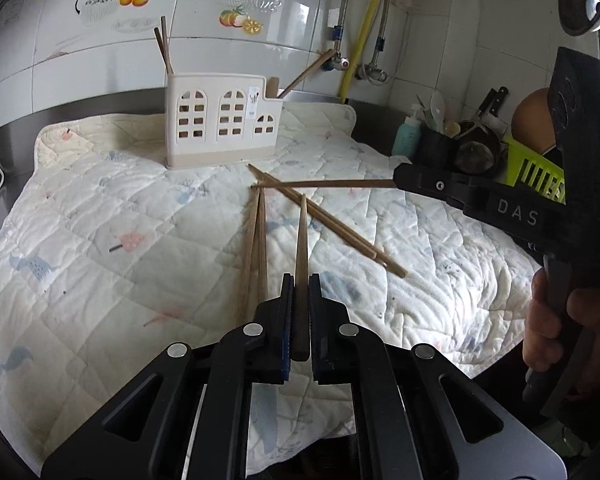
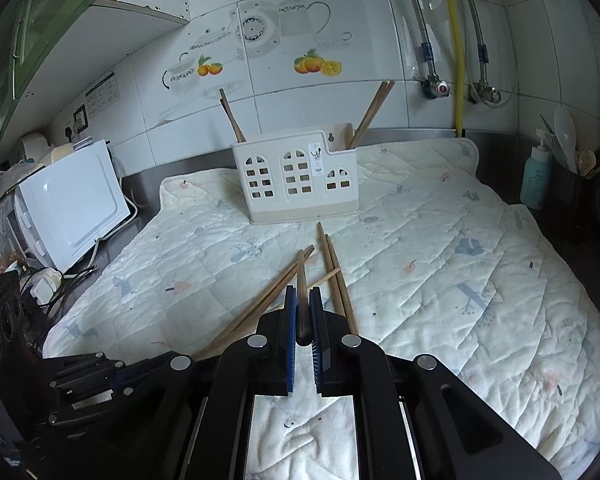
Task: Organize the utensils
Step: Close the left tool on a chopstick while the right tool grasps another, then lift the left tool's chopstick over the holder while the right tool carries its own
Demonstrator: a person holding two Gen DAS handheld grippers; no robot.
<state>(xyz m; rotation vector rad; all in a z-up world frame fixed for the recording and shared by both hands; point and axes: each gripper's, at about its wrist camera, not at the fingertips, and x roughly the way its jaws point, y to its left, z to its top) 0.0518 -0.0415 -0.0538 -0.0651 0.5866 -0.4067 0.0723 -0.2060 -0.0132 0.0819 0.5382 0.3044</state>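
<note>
A white utensil holder (image 1: 222, 120) with arched windows stands at the back of a quilted mat (image 1: 100, 220); it also shows in the right wrist view (image 2: 300, 178). Chopsticks stand in both its ends. My left gripper (image 1: 300, 280) is shut on a wooden chopstick (image 1: 301, 240) pointing toward the holder. My right gripper (image 2: 303, 292) is shut on another chopstick (image 2: 301, 276); in the left wrist view it (image 1: 398, 180) holds that chopstick (image 1: 324, 184) level above the mat. Several loose chopsticks (image 1: 332, 224) lie crossed on the mat, also visible in the right wrist view (image 2: 336, 276).
A white appliance (image 2: 72, 208) sits left of the mat. A teal bottle (image 2: 536, 180), a dark utensil pot (image 1: 438, 148) and a green basket (image 1: 536, 172) stand at the right. Pipes and a yellow hose (image 2: 456, 60) run down the tiled wall.
</note>
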